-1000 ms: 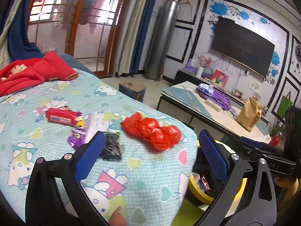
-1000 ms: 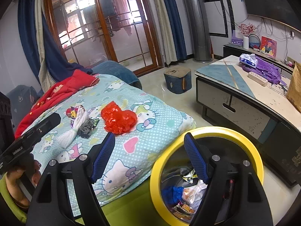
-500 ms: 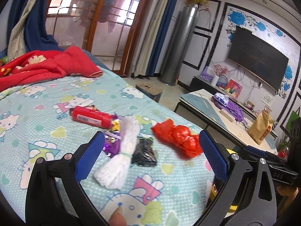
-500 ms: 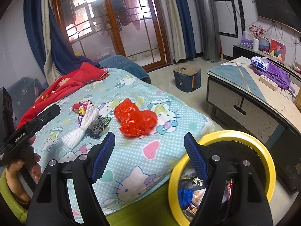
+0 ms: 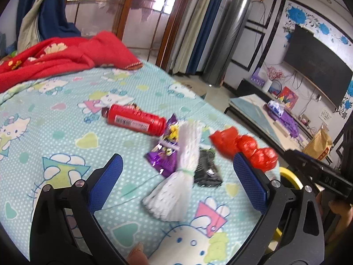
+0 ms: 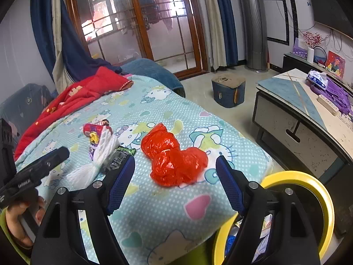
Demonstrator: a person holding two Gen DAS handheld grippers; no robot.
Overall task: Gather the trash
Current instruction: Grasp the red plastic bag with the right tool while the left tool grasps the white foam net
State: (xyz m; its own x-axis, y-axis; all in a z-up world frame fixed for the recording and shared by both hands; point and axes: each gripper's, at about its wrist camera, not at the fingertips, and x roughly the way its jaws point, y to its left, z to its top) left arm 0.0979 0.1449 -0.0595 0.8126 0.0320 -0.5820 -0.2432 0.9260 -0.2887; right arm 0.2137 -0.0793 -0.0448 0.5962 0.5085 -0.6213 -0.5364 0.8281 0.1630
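Trash lies on a Hello Kitty bedsheet (image 5: pixel 55 114): a red bottle (image 5: pixel 134 119), a purple wrapper (image 5: pixel 164 156), a white string bundle (image 5: pixel 176 183), a black wrapper (image 5: pixel 207 170) and a crumpled red plastic bag (image 5: pixel 242 148). My left gripper (image 5: pixel 176 181) is open and empty, just above and in front of the white bundle. My right gripper (image 6: pixel 175 175) is open and empty, with the red bag (image 6: pixel 172 159) between its fingers' line of sight. A yellow-rimmed trash bin (image 6: pixel 308 183) stands at the bed's corner, with rubbish inside.
A red blanket (image 5: pixel 55 57) lies at the bed's far end. A low table (image 6: pixel 308 114) with purple items stands right of the bed. A blue stool (image 6: pixel 228 90) stands on the floor beyond. The left gripper's body (image 6: pixel 33 172) shows at the right view's left edge.
Both grippers have moved away from the bin and over the bed. The left one has swung left toward the white bundle; the right one now faces the red bag.
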